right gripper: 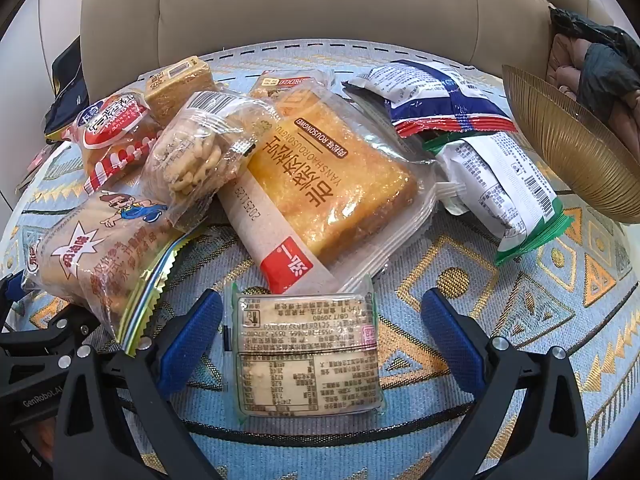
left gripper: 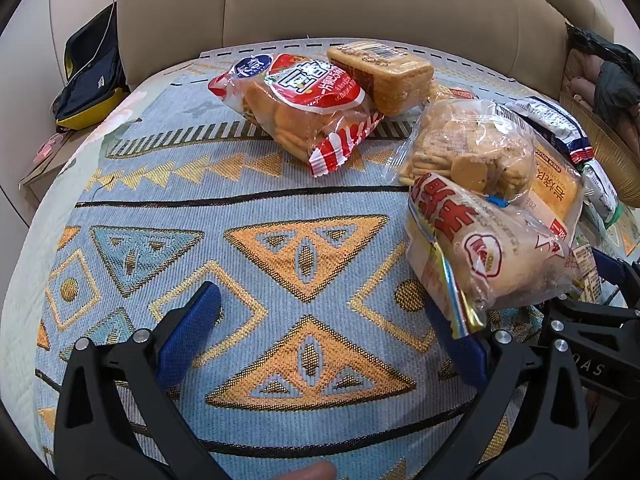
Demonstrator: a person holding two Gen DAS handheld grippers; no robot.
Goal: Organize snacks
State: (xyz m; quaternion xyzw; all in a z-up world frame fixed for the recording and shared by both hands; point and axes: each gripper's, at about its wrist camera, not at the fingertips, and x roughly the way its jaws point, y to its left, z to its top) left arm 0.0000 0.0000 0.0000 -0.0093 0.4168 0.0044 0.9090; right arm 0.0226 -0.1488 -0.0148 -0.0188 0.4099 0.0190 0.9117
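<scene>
On the patterned cloth (left gripper: 168, 184) over the table, before a beige sofa (left gripper: 360, 0), the left hand-held gripper (left gripper: 332, 328) stood spread wide with nothing between its blue fingers (left gripper: 192, 328), seemingly waiting over bare cloth. From the left wrist view, a red-and-white biscuit bag (left gripper: 304, 104) lay well ahead, touching a brown cracker block (left gripper: 384, 76) behind it, the pair set apart as if already sorted. To the right, a clear bag of small round biscuits (left gripper: 472, 148) leaned on a cream packet with red characters (left gripper: 480, 248), whose crimped end hung just beside the right finger. The Chinese print was too distorted to read with confidence.

From the right wrist view, the right hand-held gripper (right gripper: 320, 340) was likewise spread, its fingers (right gripper: 448, 336) straddling without touching a small clear packet (right gripper: 308, 352) lying label-up, apparently the next pick. Its fine print included "GB/T 20980". Beyond it, a wrapped cake slice (right gripper: 332, 184) read "YANSHAOROUSONGWEI". A cartoon-printed packet (right gripper: 96, 252) lay at left, and the other gripper's frame read "GenRobot.AI". Blue-and-red (right gripper: 432, 96) and green-edged (right gripper: 504, 192) wrappers lay back-side up near a ribbed gold bowl (right gripper: 580, 148), a likely destination.
</scene>
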